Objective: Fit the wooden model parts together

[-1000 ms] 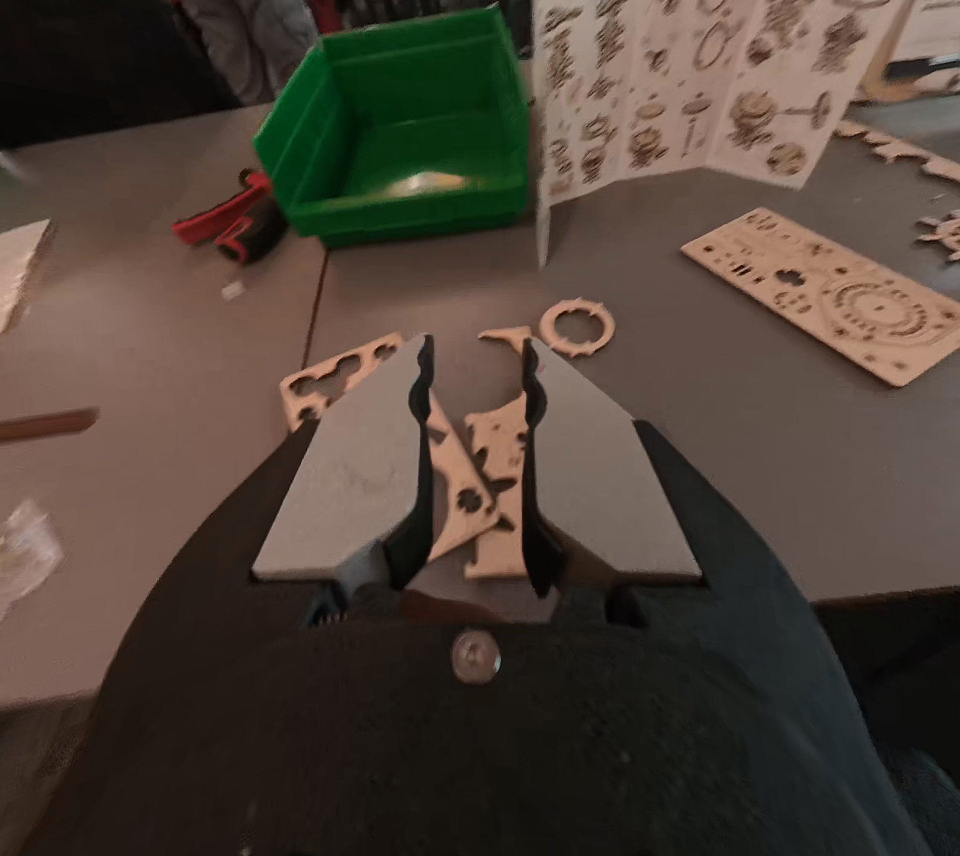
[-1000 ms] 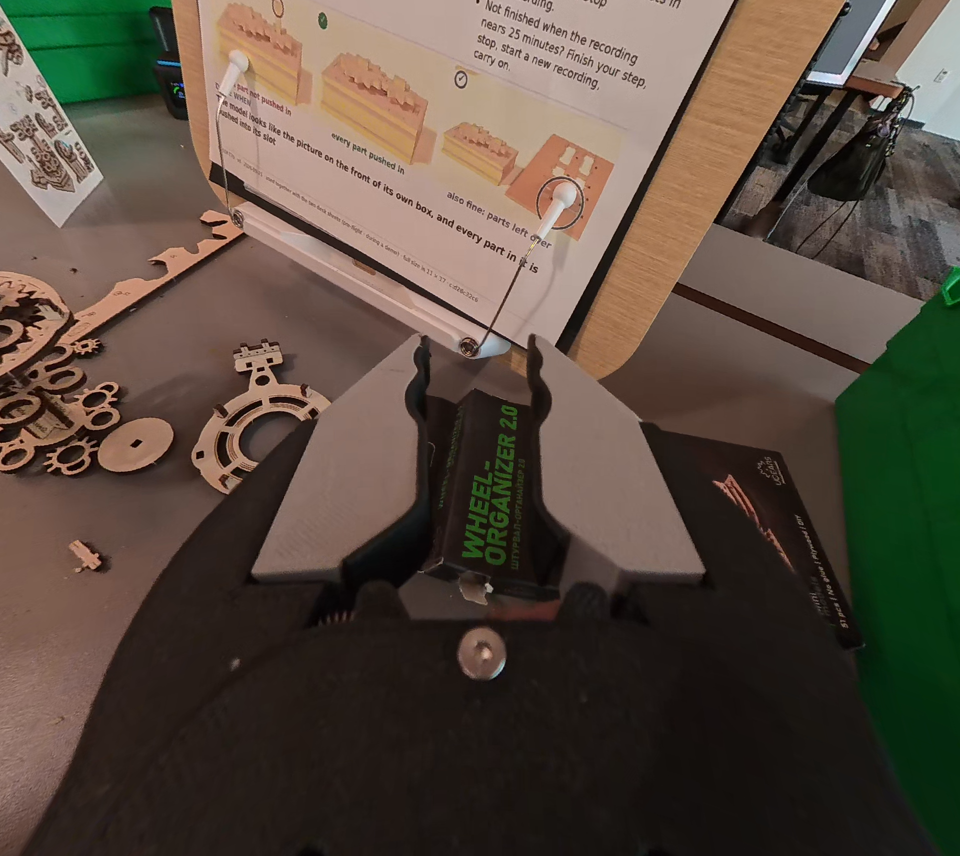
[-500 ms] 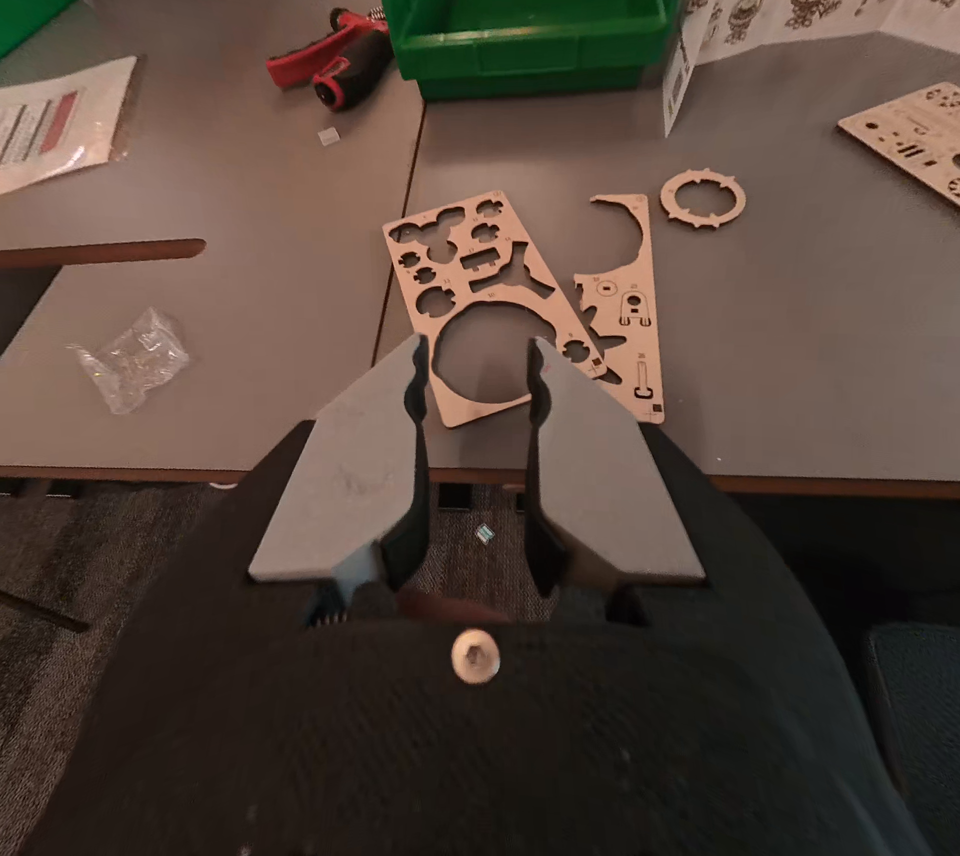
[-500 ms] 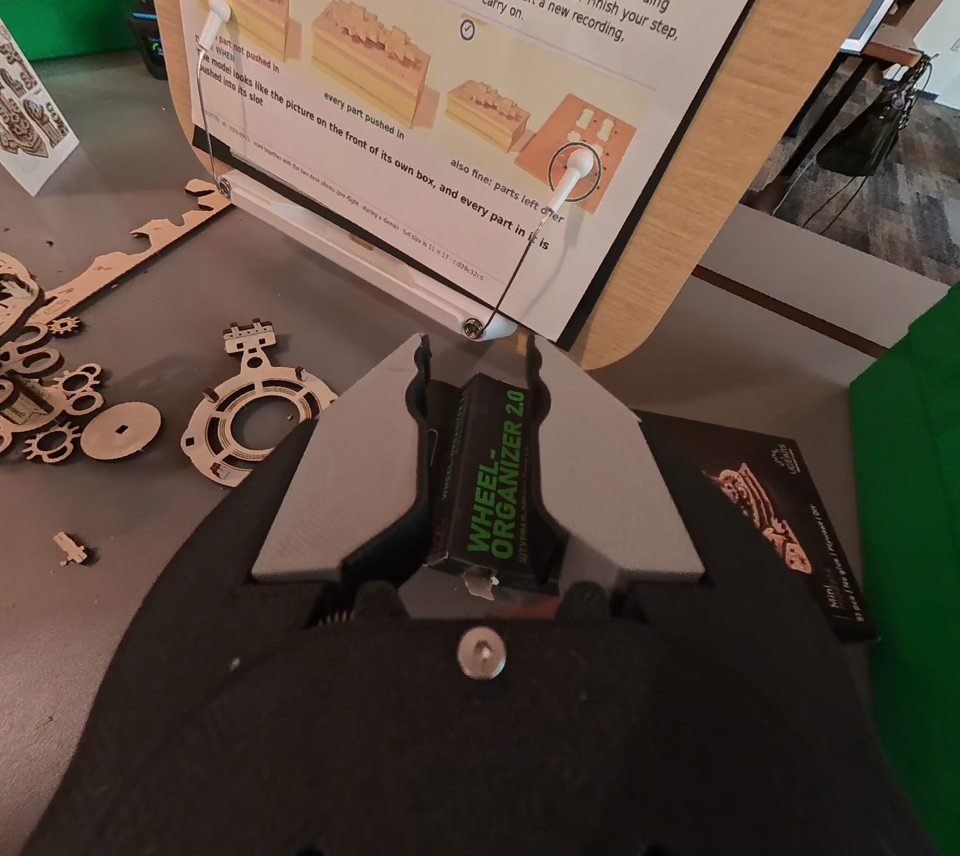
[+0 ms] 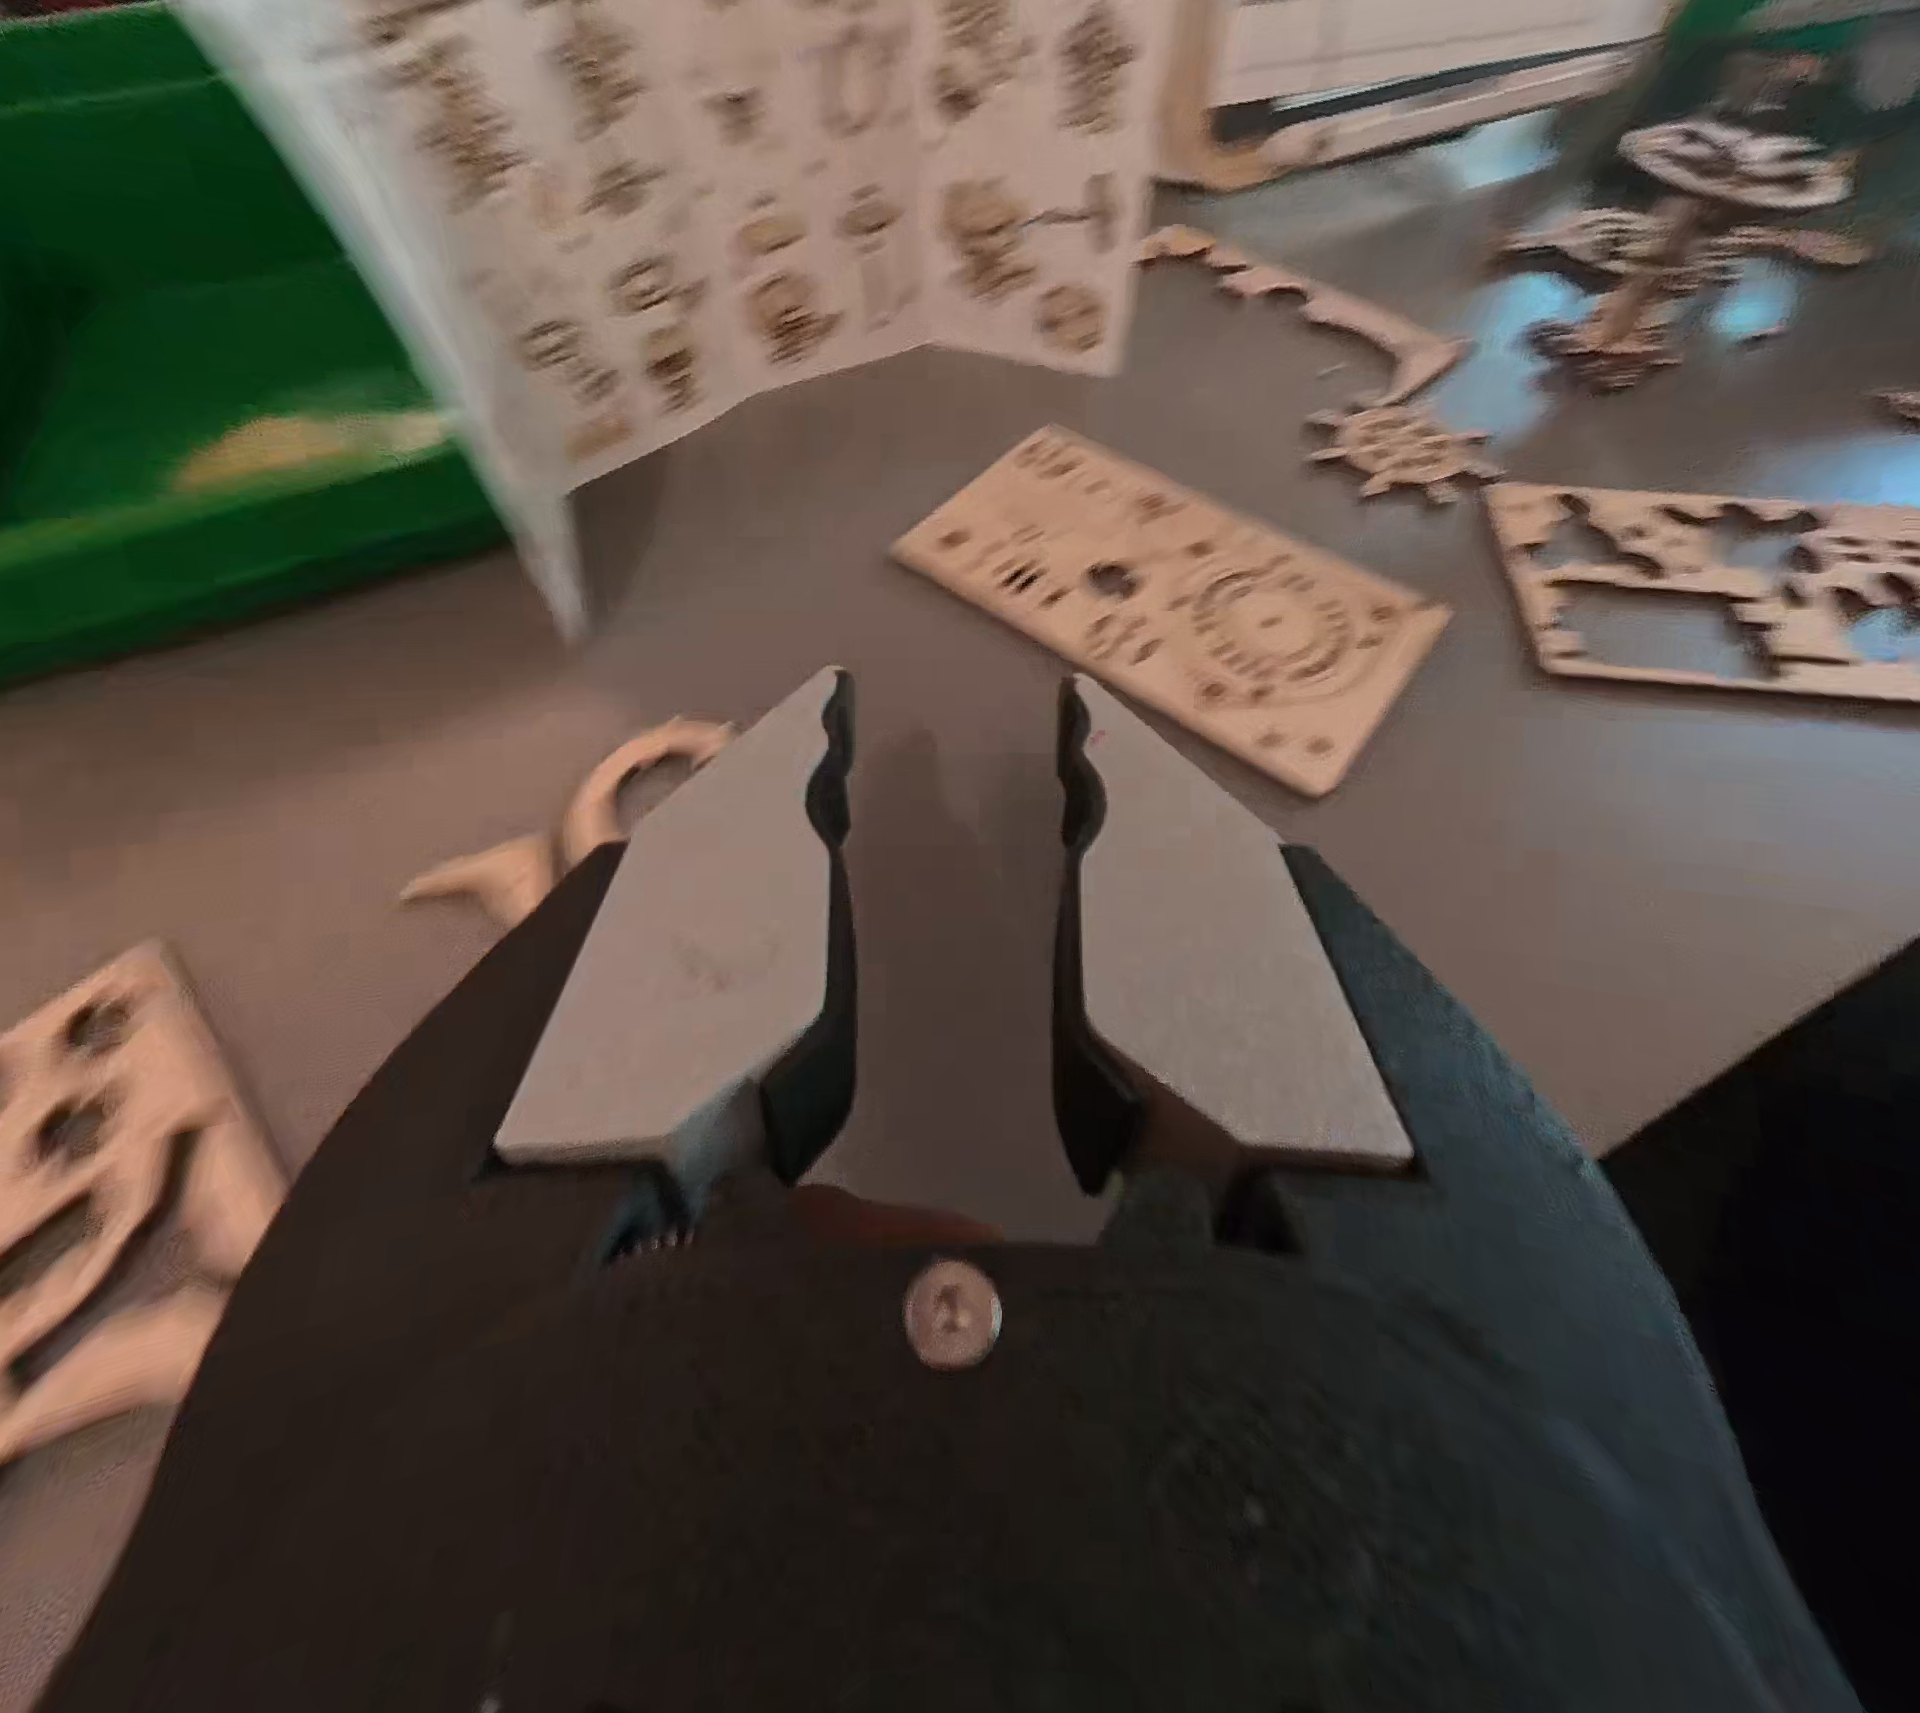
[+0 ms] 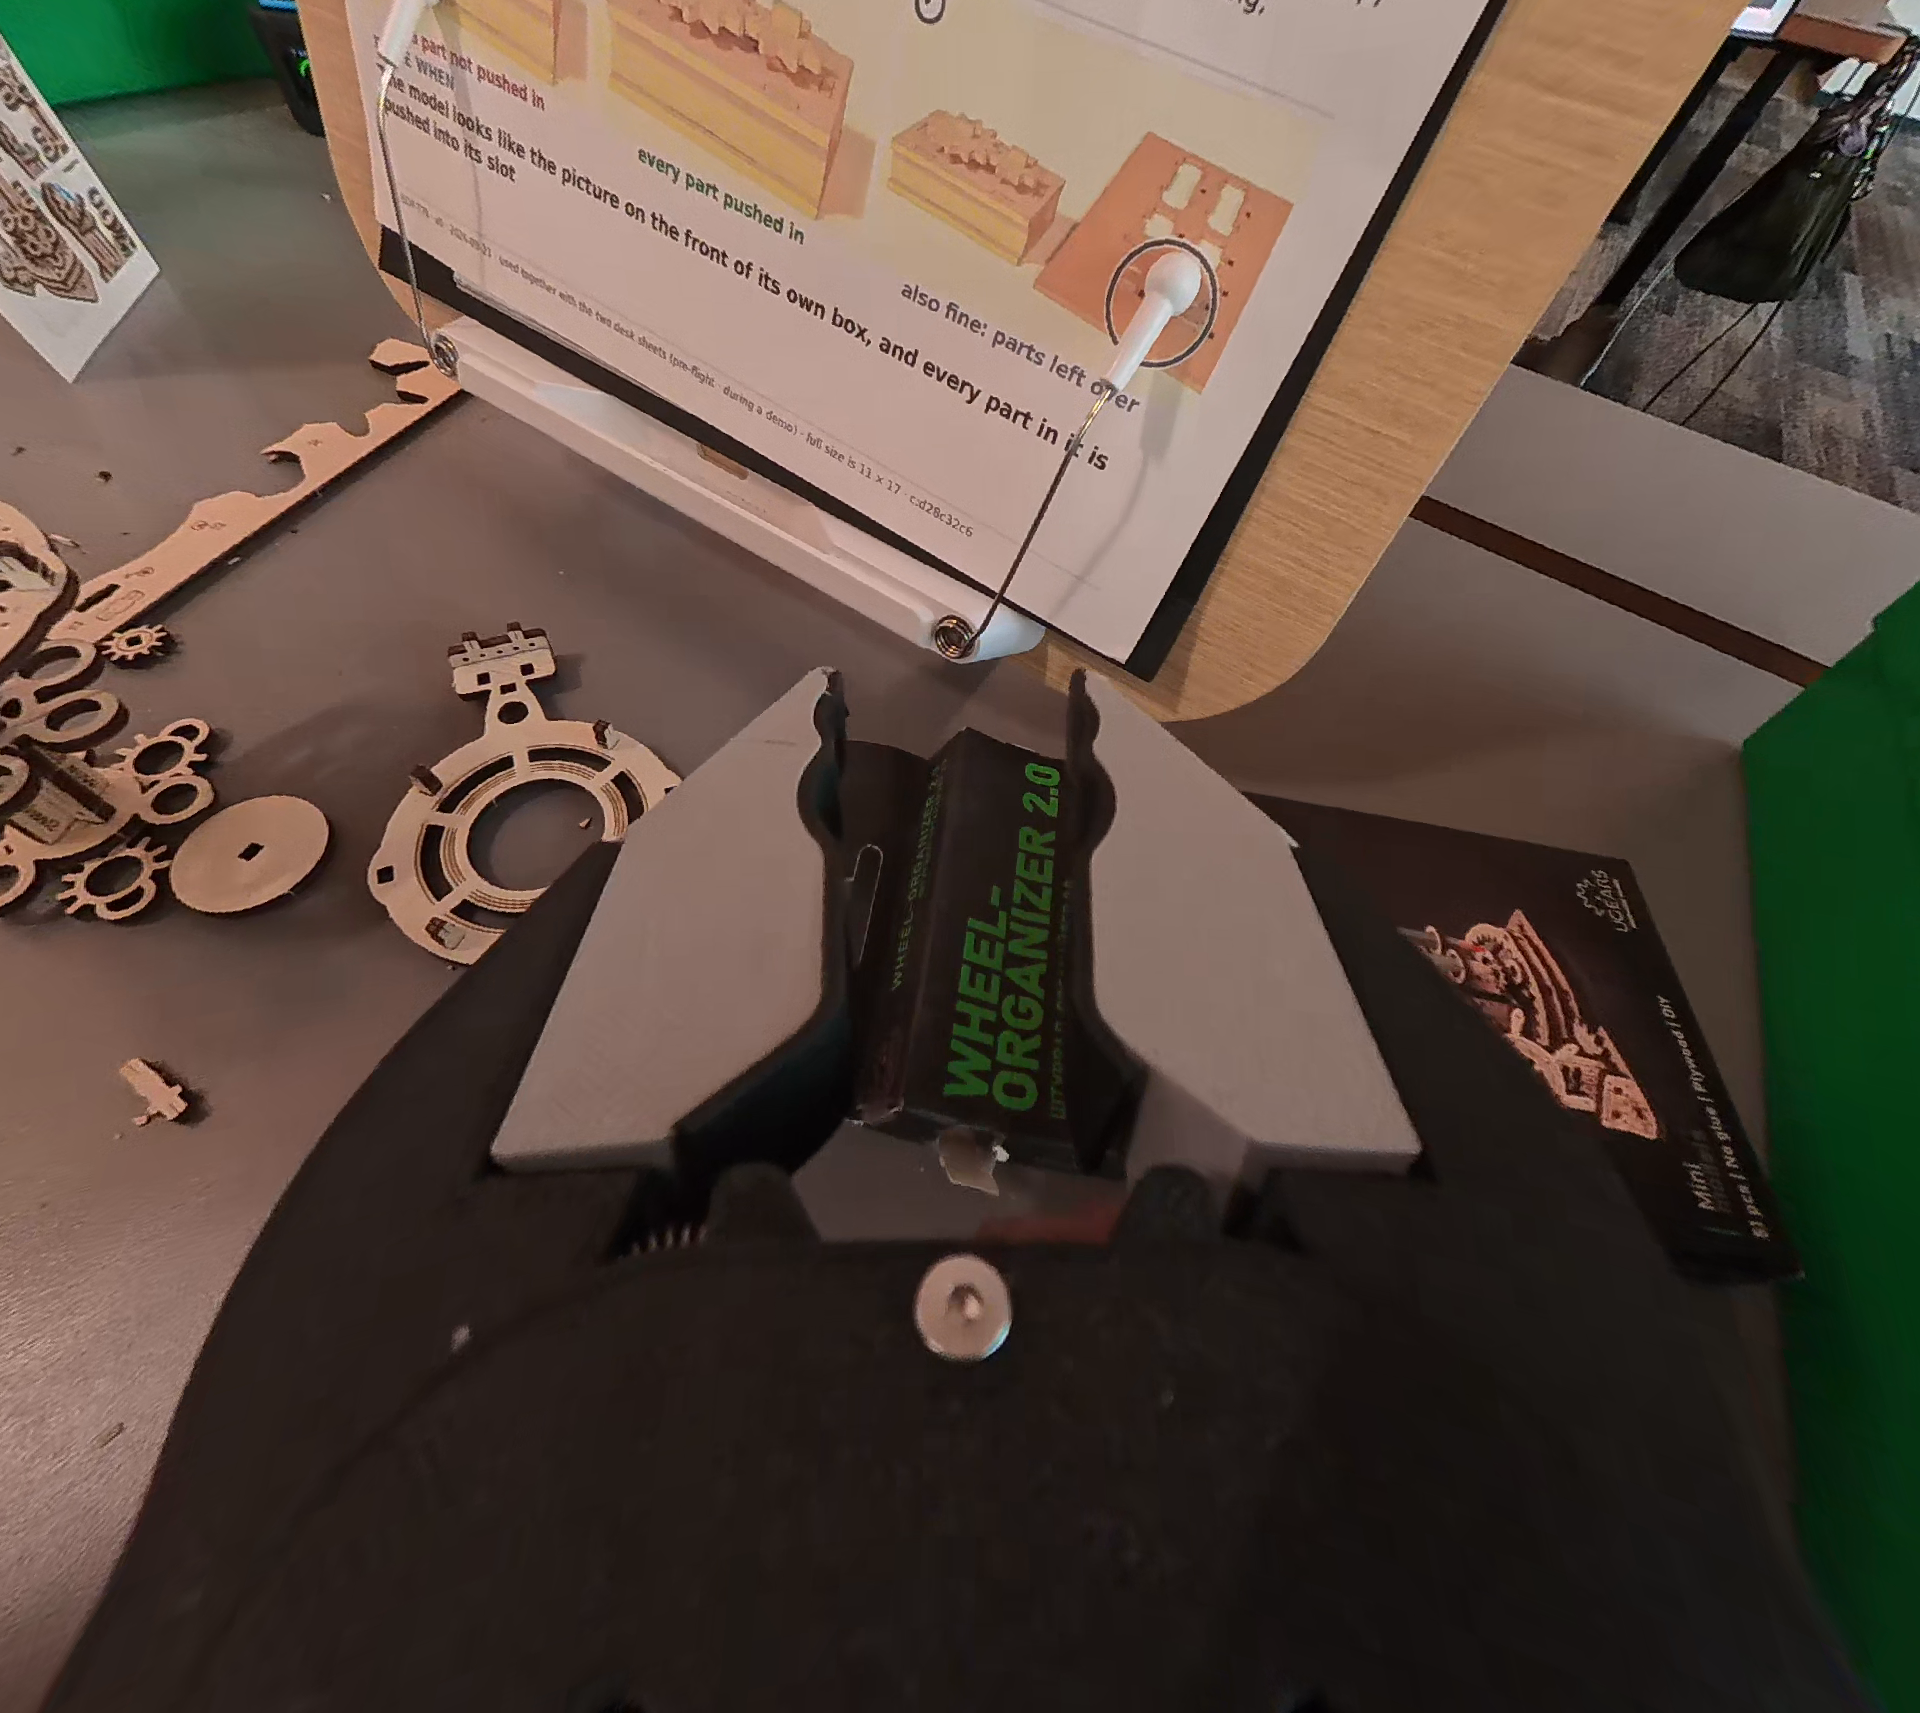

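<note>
Assembly looks partly done, judging by what lies about; going left to right in the left wrist view: one green bin (image 5: 156, 313), one folded instruction leaflet (image 5: 727, 157) standing, one punched-out sheet (image 5: 94, 1175) at the near left, one fuller wooden sheet (image 5: 1174, 603) in the middle, one emptied frame (image 5: 1714, 603) at right, and one half-built model (image 5: 1704, 209) far right, blurred. Left gripper (image 5: 954, 728) hangs spread and empty over the table. In the right wrist view two loose parts lie at left, a round disc (image 6: 249, 853) and a ring piece (image 6: 509, 822); right gripper (image 6: 951, 718) straddles the dark kit box (image 6: 987, 936), whether pinching it I cannot tell. Several parts remain to fit.
</note>
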`<state>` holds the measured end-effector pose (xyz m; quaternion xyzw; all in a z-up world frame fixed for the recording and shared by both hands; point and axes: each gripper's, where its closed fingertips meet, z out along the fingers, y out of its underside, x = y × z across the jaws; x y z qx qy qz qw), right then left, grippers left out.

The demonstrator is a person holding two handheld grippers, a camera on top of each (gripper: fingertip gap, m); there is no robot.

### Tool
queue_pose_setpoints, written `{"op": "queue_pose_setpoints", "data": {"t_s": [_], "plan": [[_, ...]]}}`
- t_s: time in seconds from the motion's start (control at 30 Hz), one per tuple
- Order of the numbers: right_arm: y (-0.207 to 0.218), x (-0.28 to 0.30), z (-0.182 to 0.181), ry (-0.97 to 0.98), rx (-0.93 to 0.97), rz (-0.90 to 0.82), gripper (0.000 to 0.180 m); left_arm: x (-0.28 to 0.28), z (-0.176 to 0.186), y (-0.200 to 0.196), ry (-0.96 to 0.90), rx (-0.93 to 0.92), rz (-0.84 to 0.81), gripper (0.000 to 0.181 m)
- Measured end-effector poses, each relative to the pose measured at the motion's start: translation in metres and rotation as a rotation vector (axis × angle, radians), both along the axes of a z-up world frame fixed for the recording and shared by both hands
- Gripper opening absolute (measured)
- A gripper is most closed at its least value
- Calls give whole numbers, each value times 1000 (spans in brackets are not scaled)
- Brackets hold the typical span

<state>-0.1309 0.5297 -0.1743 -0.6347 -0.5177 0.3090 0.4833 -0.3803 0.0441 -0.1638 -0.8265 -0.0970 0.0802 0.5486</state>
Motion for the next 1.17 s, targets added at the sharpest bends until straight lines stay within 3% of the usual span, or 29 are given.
{"op": "queue_pose_setpoints", "data": {"t_s": [0.3, 0.5, 0.8, 1.17], "plan": [[-5, -2, -3, -34, 4, 27, 43, 74, 48, 171, 122, 82, -386, 29], [-4, -2, -5, -62, 33, 23, 45, 82, 32, 250, 123, 76, -469, 29], [0, -5, -12, -89, 25, 30, 42, 58, -1, 252, 156, 64, -390, 26], [2, -2, -16, -124, 65, -2, 41, 52, -3, 253, 120, 66, -347, 26]]}}
